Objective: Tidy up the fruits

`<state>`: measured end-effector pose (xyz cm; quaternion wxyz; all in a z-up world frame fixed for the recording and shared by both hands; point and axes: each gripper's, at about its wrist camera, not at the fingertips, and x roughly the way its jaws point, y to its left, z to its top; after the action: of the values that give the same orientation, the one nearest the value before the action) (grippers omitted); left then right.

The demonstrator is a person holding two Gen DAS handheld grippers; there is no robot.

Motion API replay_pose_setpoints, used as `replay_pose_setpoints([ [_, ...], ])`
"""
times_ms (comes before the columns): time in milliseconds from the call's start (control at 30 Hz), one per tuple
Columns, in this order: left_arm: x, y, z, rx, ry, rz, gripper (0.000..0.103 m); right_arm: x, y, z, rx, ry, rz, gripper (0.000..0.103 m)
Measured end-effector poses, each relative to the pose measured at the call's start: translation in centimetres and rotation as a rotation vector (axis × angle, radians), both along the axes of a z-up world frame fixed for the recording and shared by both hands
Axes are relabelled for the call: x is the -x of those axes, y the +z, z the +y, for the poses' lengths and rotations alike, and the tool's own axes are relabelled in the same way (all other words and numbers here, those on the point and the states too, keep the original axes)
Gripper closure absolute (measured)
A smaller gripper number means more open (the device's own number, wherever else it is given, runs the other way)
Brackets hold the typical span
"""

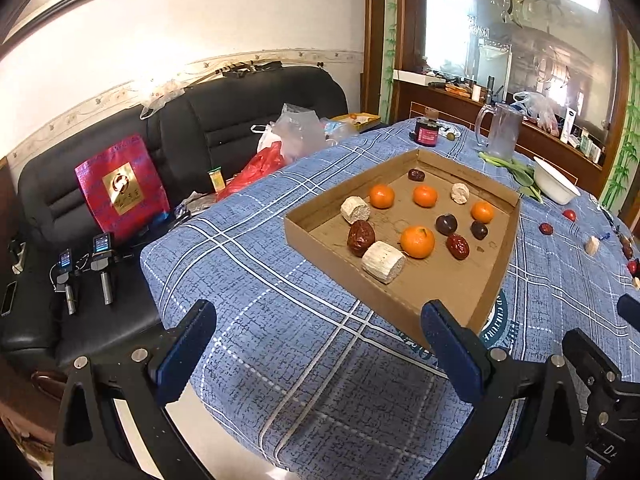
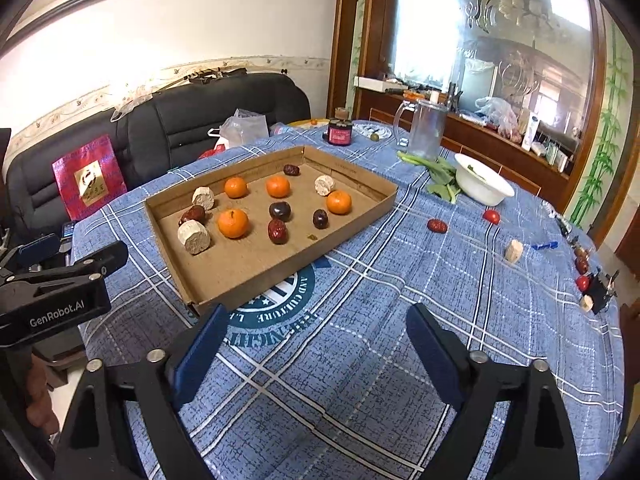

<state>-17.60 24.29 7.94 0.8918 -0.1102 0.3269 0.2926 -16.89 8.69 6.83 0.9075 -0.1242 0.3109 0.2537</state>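
Hovering spread and empty, both grippers (image 1: 320, 344) (image 2: 316, 344) are facing the tray (image 2: 360, 208) at centre frame; stray dates (image 2: 437, 225) at right are risking rolling off the desk (image 2: 360, 360) if nudged.

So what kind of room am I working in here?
Likely a home living or dining room: a black leather sofa, a table under a blue plaid tablecloth, and a wooden sideboard below a large mirror.

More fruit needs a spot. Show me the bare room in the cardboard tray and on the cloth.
In the cardboard tray, the near corner in front of the front orange and the pale cylinder is bare. The blue plaid cloth between tray and right gripper is open. The tray's middle is crowded.
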Motion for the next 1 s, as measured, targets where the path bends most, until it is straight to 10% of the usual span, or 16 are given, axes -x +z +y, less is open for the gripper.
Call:
replay_pose_setpoints([
  [1000, -3.6, -0.6, 2.7, -0.012, -0.194, 0.016, 0.001, -1.6, 0.0, 2.1, -0.035, -0.137, 0.003, 0.001],
])
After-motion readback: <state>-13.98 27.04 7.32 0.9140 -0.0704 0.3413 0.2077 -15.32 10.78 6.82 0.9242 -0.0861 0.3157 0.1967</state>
